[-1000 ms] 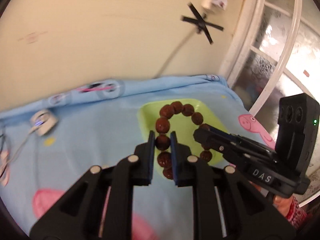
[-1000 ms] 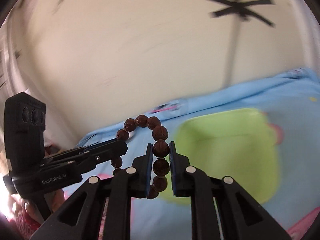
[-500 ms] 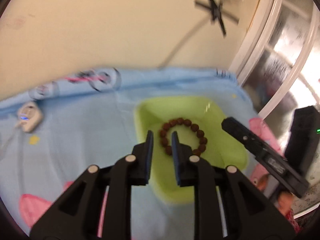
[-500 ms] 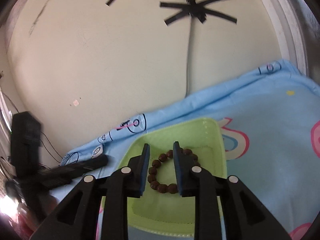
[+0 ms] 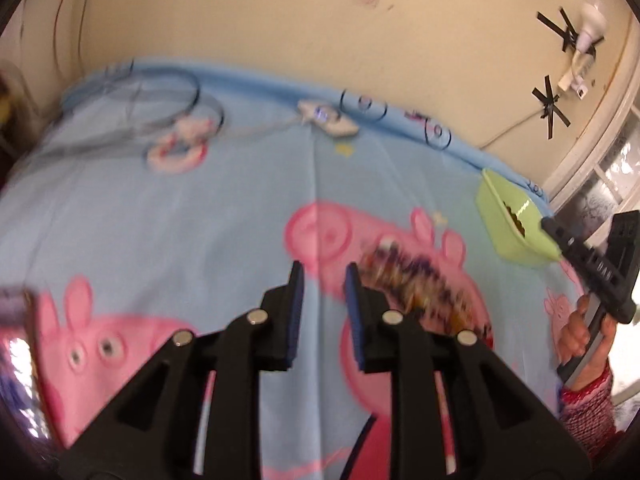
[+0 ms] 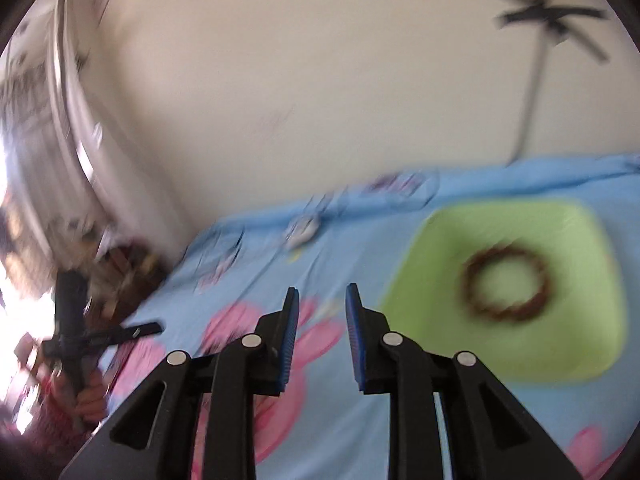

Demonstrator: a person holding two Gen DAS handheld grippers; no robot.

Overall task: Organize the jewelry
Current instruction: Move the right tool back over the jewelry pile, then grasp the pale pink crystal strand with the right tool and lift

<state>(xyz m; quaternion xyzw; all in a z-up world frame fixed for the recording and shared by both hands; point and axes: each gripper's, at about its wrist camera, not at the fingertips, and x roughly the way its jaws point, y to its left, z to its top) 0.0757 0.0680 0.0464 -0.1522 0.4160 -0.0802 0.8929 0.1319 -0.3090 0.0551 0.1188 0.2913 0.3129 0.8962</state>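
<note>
Brown bracelet (image 6: 506,282) lies in green tray (image 6: 576,352) at sheet's (image 5: 200,216) far right corner. Left claw (image 5: 322,292) narrowly parted, empty, beside blurred beads (image 5: 416,280). Right claw (image 6: 322,308) narrowly parted, empty.

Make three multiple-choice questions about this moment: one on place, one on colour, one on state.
1. Where does the brown bead bracelet lie? A) in the green tray B) on the floor C) on the wall
2. What main colour has the cloth? A) white B) light blue C) black
3. How are the jaws of the left gripper? A) closed on a bracelet B) out of view C) apart, nothing between
Answers: 1 A, it lies on the tray's floor; 2 B, blue with pink pigs; 3 C, cloth shows through the gap.
</note>
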